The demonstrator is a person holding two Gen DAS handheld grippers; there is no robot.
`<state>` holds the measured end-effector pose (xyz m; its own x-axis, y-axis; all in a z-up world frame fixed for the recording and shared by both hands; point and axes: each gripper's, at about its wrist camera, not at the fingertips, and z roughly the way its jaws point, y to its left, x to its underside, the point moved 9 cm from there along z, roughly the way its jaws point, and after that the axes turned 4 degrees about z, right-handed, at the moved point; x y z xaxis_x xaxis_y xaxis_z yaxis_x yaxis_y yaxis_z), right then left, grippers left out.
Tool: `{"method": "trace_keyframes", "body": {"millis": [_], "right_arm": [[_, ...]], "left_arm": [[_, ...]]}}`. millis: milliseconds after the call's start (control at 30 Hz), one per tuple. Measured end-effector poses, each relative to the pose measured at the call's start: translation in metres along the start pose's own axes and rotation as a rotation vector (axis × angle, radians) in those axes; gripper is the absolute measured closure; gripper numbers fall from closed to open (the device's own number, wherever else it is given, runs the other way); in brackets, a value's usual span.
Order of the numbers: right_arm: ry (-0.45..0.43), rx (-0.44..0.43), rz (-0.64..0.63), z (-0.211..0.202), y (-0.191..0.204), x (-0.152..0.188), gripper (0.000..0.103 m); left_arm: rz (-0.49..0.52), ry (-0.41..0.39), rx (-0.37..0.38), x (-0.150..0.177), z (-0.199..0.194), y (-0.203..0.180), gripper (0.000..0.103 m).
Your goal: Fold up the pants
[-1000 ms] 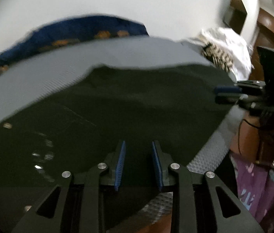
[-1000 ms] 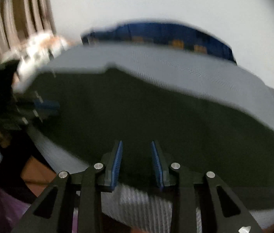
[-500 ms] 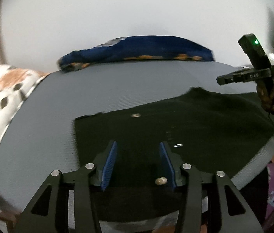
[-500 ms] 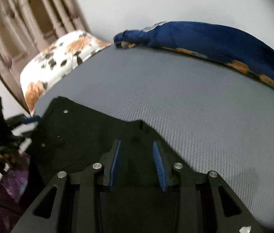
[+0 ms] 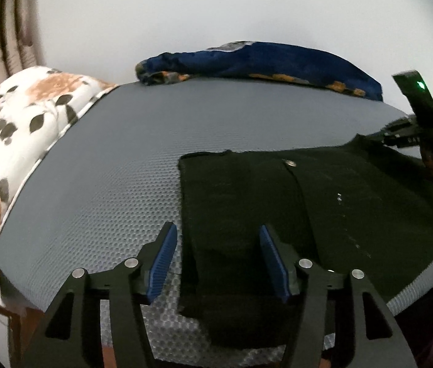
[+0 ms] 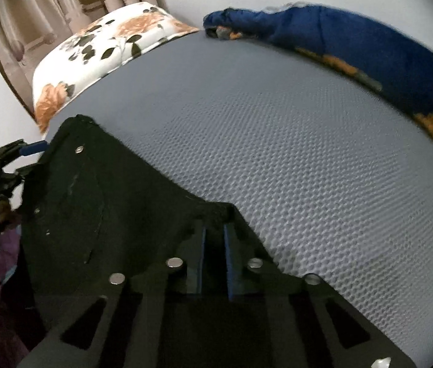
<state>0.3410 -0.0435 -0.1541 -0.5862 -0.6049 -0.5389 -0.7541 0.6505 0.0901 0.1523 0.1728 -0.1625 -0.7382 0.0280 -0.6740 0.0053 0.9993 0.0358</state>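
Observation:
Black pants [image 5: 323, 202] lie flat on a grey mesh bed surface [image 5: 124, 159], with a metal button [image 5: 290, 163] at the waistband. My left gripper [image 5: 216, 260] is open, its blue pads on either side of the pants' near left edge. My right gripper [image 6: 214, 254] is shut on a raised corner of the pants [image 6: 213, 211]. The pants spread left in the right wrist view [image 6: 100, 196]. The right gripper shows far right in the left wrist view [image 5: 412, 128]; the left gripper shows far left in the right wrist view [image 6: 17, 153].
A dark blue floral blanket [image 5: 265, 64] lies along the far edge by the white wall. A white floral pillow [image 5: 11, 128] sits at the left, in front of a beige padded headboard [image 6: 63, 3]. The bed's front edge [image 5: 425, 273] drops off near me.
My right gripper closed on the pants' corner and lifted it slightly. My left gripper shifted left to the pants' left edge and stays open.

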Motion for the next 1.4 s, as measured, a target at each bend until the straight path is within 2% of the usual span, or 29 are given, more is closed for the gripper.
{"method": "trace_keyframes", "body": {"millis": [100,233,433,500,600,667,733,833,867,933,967,1100,1200,1333,1400], "right_arm": [[-0.037,0.066,0.026,0.002,-0.005,-0.003,0.098],[-0.096,0.117,0.141,0.006,-0.022,-0.006,0.099],[-0.159,0.033,0.321,0.002,-0.045,-0.006,0.099],[-0.143,0.049,0.368,0.006,-0.055,-0.003,0.103],[-0.139,0.017,0.408,0.009,-0.061,-0.003,0.103],[-0.141,0.038,0.378,0.009,-0.056,-0.003,0.103],[-0.141,0.076,0.341,0.010,-0.049,-0.005,0.102],[-0.143,0.103,0.342,0.012,-0.049,-0.006,0.102],[-0.144,0.106,0.351,0.012,-0.051,-0.006,0.102],[-0.147,0.108,0.377,0.012,-0.056,-0.004,0.102],[-0.147,0.110,0.378,0.012,-0.057,-0.004,0.102],[-0.143,0.138,0.361,0.013,-0.055,-0.004,0.102],[-0.143,0.140,0.360,0.014,-0.055,-0.005,0.102],[-0.147,0.134,0.368,0.014,-0.055,-0.005,0.102],[-0.150,0.133,0.371,0.014,-0.056,-0.004,0.102]], "left_arm": [[-0.038,-0.009,-0.006,0.001,0.001,0.009,0.031],[-0.045,-0.025,-0.001,-0.002,0.001,0.012,0.030],[-0.067,-0.093,0.007,-0.017,-0.016,0.026,0.027],[-0.088,-0.084,0.049,-0.019,-0.013,0.033,0.027],[-0.104,-0.063,0.166,-0.025,-0.009,0.030,0.027],[-0.110,-0.038,0.280,-0.032,-0.004,0.024,0.027],[-0.124,0.019,0.361,-0.034,0.005,0.019,0.027],[-0.122,0.108,0.399,-0.030,0.022,0.015,0.029],[-0.101,0.128,0.398,-0.028,0.026,0.013,0.030],[-0.039,0.155,0.374,-0.025,0.031,0.008,0.050],[-0.013,0.160,0.356,-0.025,0.032,0.005,0.066],[0.029,0.183,0.338,-0.021,0.041,-0.003,0.072],[-0.008,0.168,0.385,-0.026,0.040,-0.006,0.079],[-0.005,0.108,0.351,-0.042,0.031,0.004,0.081],[0.034,0.079,0.286,-0.049,0.033,0.008,0.094]]}}
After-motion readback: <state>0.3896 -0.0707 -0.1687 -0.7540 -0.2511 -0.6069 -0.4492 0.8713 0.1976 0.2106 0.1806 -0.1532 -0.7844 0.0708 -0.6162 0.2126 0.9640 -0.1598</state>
